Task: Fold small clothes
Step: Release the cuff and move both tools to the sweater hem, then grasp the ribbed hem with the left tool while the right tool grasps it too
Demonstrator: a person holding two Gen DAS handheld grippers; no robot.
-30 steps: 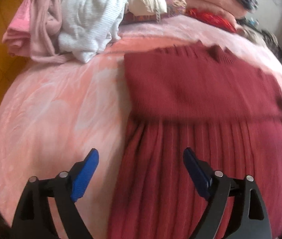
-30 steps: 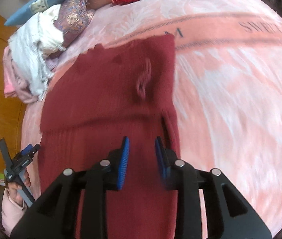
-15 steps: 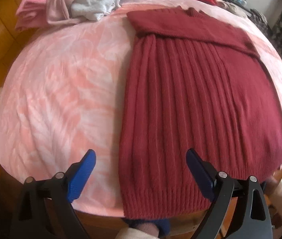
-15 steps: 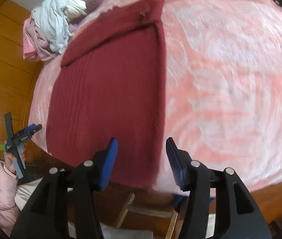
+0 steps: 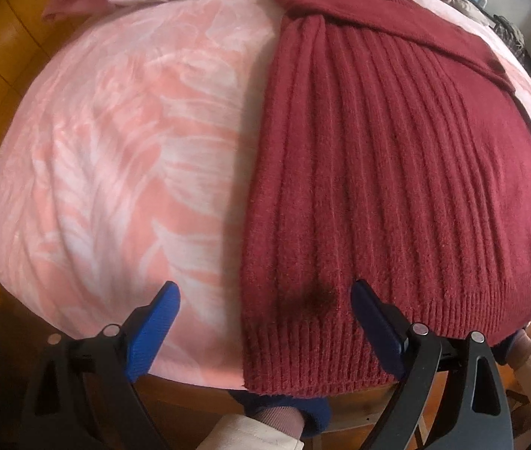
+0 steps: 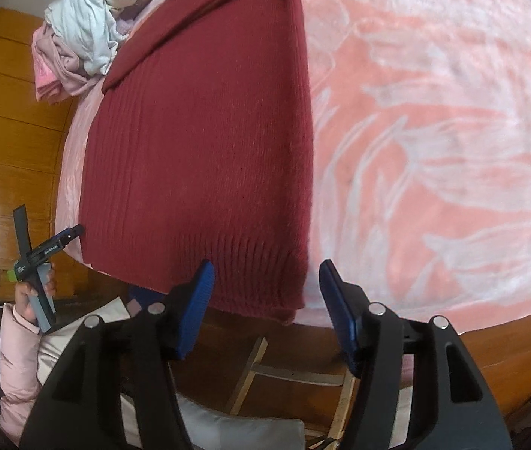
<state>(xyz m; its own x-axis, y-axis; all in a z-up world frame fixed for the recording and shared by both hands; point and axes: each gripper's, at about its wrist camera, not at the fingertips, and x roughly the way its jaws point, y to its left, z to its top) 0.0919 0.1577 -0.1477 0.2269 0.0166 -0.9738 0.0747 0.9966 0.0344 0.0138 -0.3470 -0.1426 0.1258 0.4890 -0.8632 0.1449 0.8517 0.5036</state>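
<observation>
Both tools [image 5: 263, 322] [image 6: 265, 292] agape, seemingly above sweater [image 5: 396, 187]

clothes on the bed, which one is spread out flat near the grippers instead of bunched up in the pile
The dark red ribbed sweater: it lies flat, hem at the near edge of the pink blanket. The pale blue-white garment and pink garment sit crumpled at the far corner.

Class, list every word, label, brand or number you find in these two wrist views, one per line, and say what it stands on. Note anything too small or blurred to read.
White lettering on the side of the left gripper, seen from the right wrist view: too small and blurred to read.
Red sweater: no label or text visible.
Pink blanket: no lettering visible in these views.
Nothing else carries readable text.
</observation>
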